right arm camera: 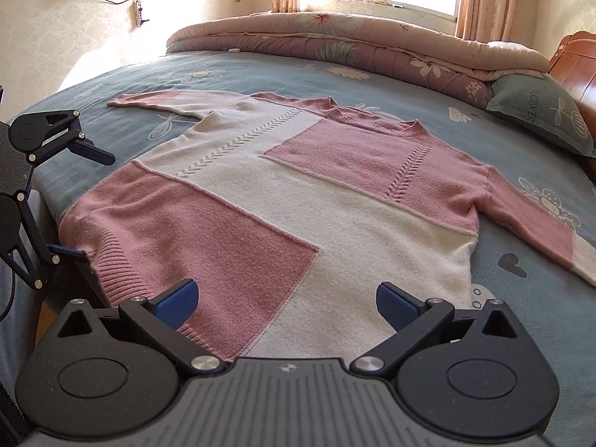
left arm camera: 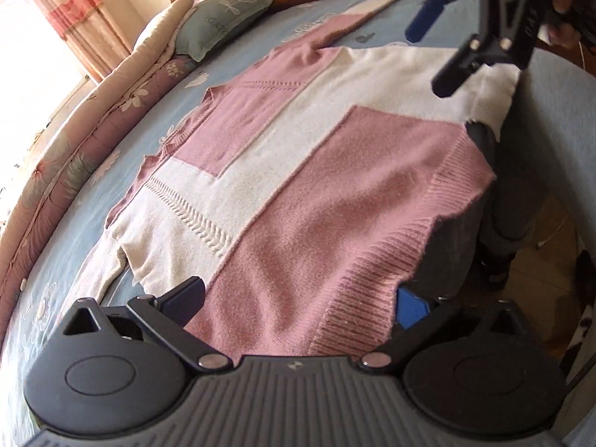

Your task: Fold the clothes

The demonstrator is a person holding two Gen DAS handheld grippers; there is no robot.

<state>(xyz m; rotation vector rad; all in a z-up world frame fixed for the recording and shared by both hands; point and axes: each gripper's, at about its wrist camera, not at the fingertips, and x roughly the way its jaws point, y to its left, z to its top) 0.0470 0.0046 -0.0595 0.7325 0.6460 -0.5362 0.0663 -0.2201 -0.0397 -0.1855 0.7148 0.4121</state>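
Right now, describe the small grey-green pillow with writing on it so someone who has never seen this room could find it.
Start at the bed with the blue flowered sheet and look towards the orange wooden headboard. There, beside the end of the rolled pink floral quilt, lies the grey-green pillow. Unlike the quilt, it is plain in colour with pale printed lettering and a dragonfly outline.

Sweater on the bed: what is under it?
The sweater lies flat on the blue floral bedsheet, its ribbed hem hanging past the bed's edge. Anything beneath the knit is covered and cannot be seen.

"FLOWER" (partly cut) on pillow point(right arm camera: 540, 111)
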